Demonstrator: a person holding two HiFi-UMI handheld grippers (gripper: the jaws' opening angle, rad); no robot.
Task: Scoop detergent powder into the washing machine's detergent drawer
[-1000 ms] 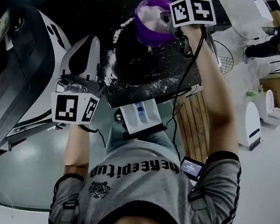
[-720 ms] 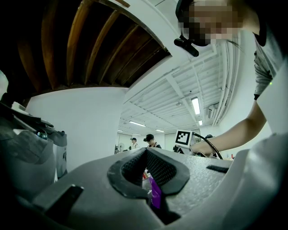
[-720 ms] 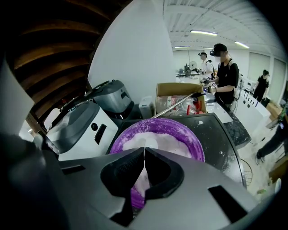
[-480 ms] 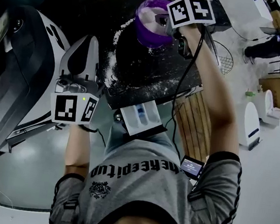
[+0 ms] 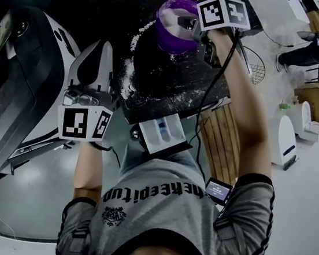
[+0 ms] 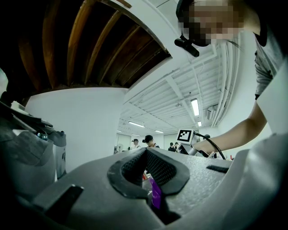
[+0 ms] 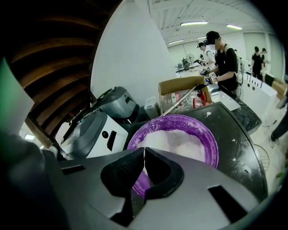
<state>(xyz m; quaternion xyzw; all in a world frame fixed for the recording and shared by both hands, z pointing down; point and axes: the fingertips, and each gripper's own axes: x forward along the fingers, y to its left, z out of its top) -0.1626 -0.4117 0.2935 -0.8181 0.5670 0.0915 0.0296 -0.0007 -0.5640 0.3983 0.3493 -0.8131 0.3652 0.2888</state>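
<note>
The bowl (image 5: 170, 38) is purple, its powder (image 7: 180, 141) white. Around the bowl the worktop (image 5: 171, 79) is black, flecked with white. Nearer me than the bowl, the drawer (image 5: 172, 134) is white with a blue patch. My fingers (image 7: 121, 175) are grey with black meshed pads.

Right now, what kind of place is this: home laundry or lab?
Likely a lab or test hall, not a home. Several people stand working in a big open room under strip lights. A second machine stands beside the washer that carries the bowl.
</note>
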